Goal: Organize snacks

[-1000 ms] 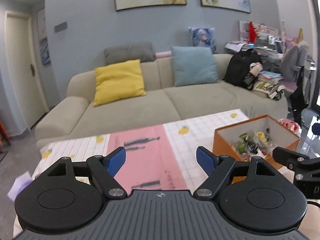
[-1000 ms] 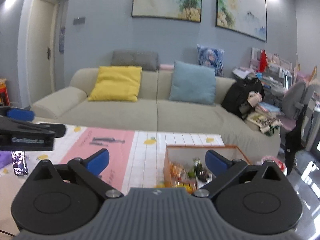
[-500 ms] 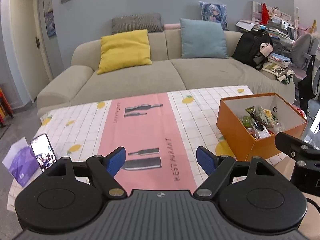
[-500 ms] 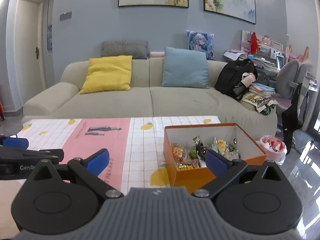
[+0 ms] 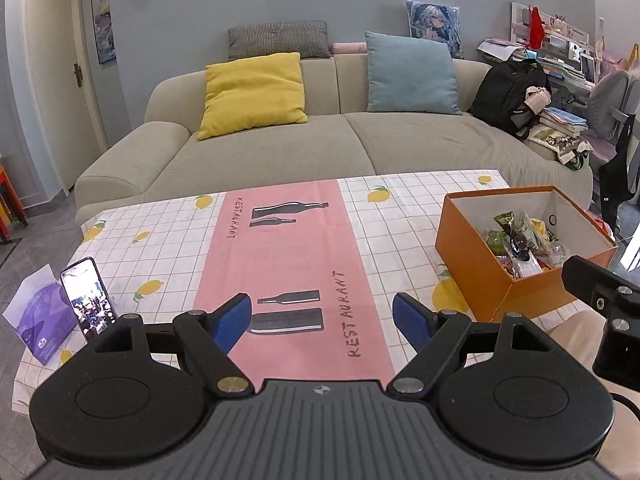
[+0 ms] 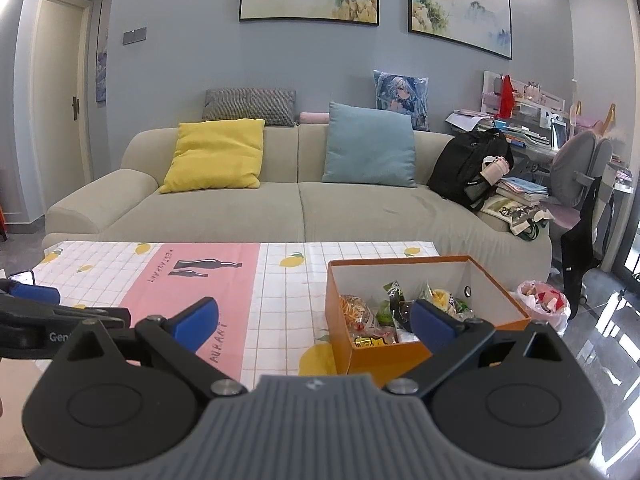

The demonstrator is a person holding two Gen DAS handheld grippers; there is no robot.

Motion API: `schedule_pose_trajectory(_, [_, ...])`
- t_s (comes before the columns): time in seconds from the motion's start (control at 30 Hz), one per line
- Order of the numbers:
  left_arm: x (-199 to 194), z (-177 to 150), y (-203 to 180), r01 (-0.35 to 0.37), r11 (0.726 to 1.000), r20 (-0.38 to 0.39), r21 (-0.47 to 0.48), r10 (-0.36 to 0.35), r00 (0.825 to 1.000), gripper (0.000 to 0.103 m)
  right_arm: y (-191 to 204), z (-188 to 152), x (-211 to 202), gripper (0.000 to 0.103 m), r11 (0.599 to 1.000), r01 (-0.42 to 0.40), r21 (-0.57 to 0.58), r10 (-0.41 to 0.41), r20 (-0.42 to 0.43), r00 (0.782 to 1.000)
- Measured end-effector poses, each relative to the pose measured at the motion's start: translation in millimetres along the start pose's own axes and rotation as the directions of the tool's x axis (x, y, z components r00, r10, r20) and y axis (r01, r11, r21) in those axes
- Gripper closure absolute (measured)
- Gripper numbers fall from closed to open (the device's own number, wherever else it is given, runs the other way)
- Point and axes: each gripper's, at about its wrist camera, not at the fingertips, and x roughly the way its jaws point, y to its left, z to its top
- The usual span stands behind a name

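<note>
Orange box (image 5: 492, 276): open-topped, standing on the counter (image 5: 168, 236) toward its right end, over the white checked part of the lemon-print cloth (image 5: 384, 232).

Snacks (image 5: 520, 240): a loose heap of wrapped packets inside the orange box; green, yellow and red wrappers show, though single items are too small to tell apart.

Left gripper (image 5: 322, 320): jaws wide apart and empty, hanging over the pink strip (image 5: 280, 264) of the cloth, left of the orange box.

Right gripper (image 6: 312, 318): jaws wide apart and empty, just before the orange box (image 6: 384, 356), its right blue pad in front of the snacks (image 6: 372, 316).

Phone (image 5: 88, 296): propped upright with the screen lit, far left of the orange box, against a purple packet (image 5: 36, 320).

Sofa (image 5: 320, 148): beyond the orange box, carrying a yellow cushion (image 5: 252, 92) and a blue cushion (image 5: 410, 76).
</note>
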Motion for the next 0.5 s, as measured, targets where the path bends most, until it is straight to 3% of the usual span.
schedule_pose_trajectory(0.5, [-1.5,2.5,-1.5,-0.003,1.000,0.003,0.005,0.003,1.000,0.009,-0.9,-0.1,-0.3,0.003,1.000,-0.001,0.001,0.001,0.001,1.000])
